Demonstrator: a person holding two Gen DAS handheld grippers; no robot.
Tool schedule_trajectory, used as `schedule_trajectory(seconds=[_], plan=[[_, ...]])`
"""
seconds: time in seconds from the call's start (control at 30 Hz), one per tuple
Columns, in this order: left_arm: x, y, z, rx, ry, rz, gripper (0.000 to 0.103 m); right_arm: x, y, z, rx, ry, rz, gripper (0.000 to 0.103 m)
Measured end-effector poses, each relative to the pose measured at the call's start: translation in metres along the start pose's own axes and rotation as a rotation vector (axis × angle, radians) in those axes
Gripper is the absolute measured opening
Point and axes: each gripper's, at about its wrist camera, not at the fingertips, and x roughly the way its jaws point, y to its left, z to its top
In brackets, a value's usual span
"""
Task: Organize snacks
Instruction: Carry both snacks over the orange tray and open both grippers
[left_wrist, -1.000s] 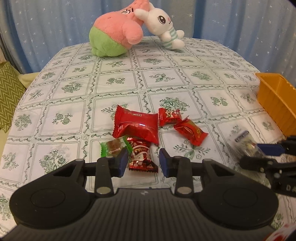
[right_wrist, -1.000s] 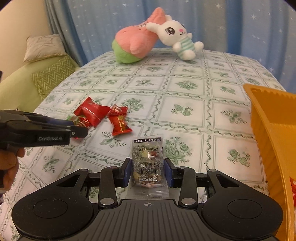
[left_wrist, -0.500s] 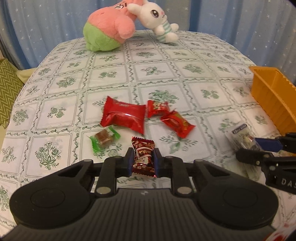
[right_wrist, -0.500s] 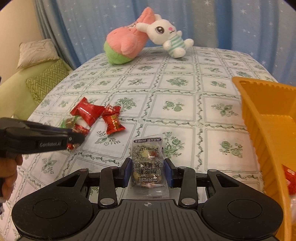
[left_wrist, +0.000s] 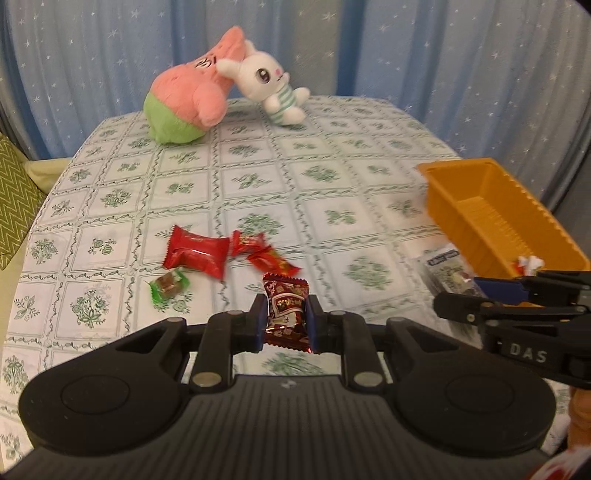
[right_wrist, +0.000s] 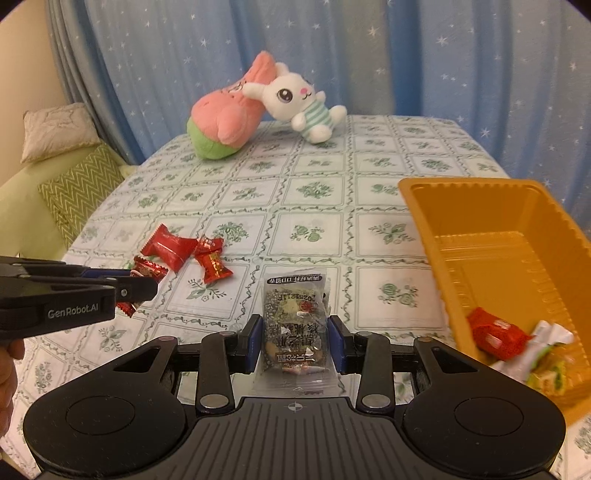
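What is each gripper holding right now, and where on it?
Left gripper: dark red candy, pinched across its lower sides. Right gripper: clear nut packet, pinched across its lower half.

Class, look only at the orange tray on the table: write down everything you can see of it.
The orange tray is a deep rectangular tub, seemingly thin moulded plastic, with a flat rim and ribbed walls and floor. It sits upright on the patterned tablecloth at the table's right side. Most of it is bare; in its near end lie a red packet, a white wrapper and yellow-green sweets. Neither gripper touches it.
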Motion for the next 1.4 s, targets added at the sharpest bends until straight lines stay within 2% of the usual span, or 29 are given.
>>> schedule_trajectory(seconds=[0.33,0.67,1.4], plan=[[-0.035,-0.043,-0.010,-0.006,-0.018,-0.034,0.019,-0.045,-0.010,-0.002,0.014,-0.043,-0.007,0.038],[-0.051,-0.085,-0.003,0.025,-0.039,-0.071,0.019,-0.078,-0.034,-0.003,0.042,-0.076,-0.041,0.038],[-0.047,-0.145,0.012,0.093,-0.054,-0.138,0.019,-0.118,-0.098,0.003,0.114,-0.125,-0.127,0.038]])
